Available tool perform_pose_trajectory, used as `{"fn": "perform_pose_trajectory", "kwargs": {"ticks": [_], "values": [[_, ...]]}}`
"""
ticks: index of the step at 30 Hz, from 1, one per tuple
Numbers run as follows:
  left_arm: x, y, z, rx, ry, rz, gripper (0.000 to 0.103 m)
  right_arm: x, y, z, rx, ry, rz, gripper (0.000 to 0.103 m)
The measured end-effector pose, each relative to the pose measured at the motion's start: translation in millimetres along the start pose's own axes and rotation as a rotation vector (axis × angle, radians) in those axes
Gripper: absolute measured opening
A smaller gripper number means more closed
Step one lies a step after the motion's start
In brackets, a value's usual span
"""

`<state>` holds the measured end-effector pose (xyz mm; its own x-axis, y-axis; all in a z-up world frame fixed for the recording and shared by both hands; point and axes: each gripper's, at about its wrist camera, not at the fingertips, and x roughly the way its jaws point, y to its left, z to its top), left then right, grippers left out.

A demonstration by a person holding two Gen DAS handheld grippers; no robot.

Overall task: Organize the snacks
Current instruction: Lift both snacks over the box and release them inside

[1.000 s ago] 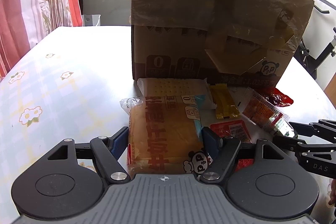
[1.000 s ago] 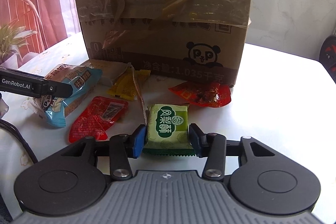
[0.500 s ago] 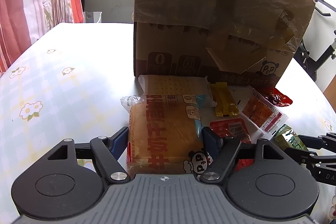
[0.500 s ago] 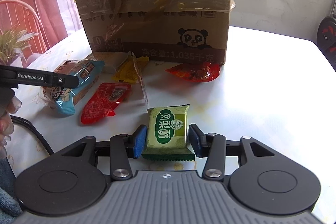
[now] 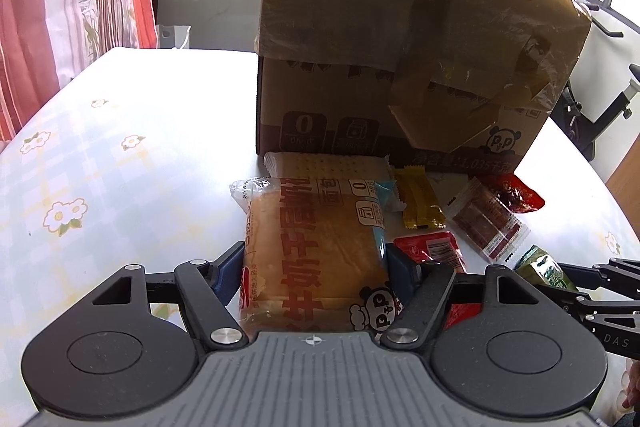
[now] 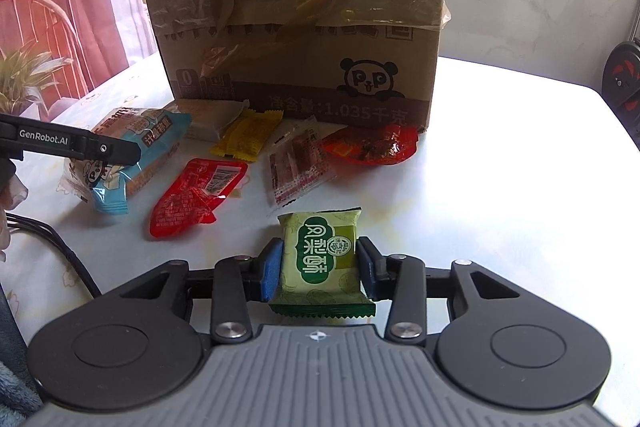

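Box (image 6: 296,19) farther off, tongs (image 6: 318,267) closing on green pack (image 6: 320,259)

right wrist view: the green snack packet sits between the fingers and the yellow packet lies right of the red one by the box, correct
Not quite. In the right wrist view the green snack packet is between the right gripper fingers, which are closing on it, but the yellow packet lies left of the red packet by the box, not right.

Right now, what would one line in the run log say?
left hand-held gripper: closing on bread pack | right hand-held gripper: closing on green snack | cardboard box: behind, on table
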<state>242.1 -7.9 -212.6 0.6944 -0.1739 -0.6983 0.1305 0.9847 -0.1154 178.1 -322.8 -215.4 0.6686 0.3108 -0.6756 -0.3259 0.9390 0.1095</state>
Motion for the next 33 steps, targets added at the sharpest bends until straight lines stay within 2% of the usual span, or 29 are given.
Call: {"fn": "perform_pose_trajectory", "kwargs": {"ticks": [4,9,14,19,25,29,33], "values": [[-19.1,0.9,11.6,0.007,-0.065,-0.001,0.074,-11.5,-6.7,3.2,0.035,-0.032,0.01,0.042],[-50.6,-5.1,35.1,0.043,-0.185,-0.019,0.074,-37.6,-14.9,27.8,0.051,-0.139,0.012,0.042],[-83.9,-19.9,75.0,0.099,-0.335,-0.043,0.074,-70.0,-21.5,72.5,0.025,-0.287,0.02,0.042],[-91.4,-46.5,125.4,0.134,-0.419,-0.08,0.074,-93.0,-22.9,126.1,-0.024,-0.42,0.046,0.042],[-65.0,-81.2,186.5,0.128,-0.445,-0.118,0.074,-80.2,-15.4,189.9,-0.129,-0.501,0.032,0.042],[-31.0,-102.7,215.8,0.118,-0.416,-0.136,0.074,-43.8,-18.2,219.2,-0.115,-0.462,0.017,0.042],[4.9,-122.4,230.4,0.133,-0.376,-0.141,0.074,-14.9,-22.8,228.9,-0.086,-0.415,-0.019,0.042]]}}
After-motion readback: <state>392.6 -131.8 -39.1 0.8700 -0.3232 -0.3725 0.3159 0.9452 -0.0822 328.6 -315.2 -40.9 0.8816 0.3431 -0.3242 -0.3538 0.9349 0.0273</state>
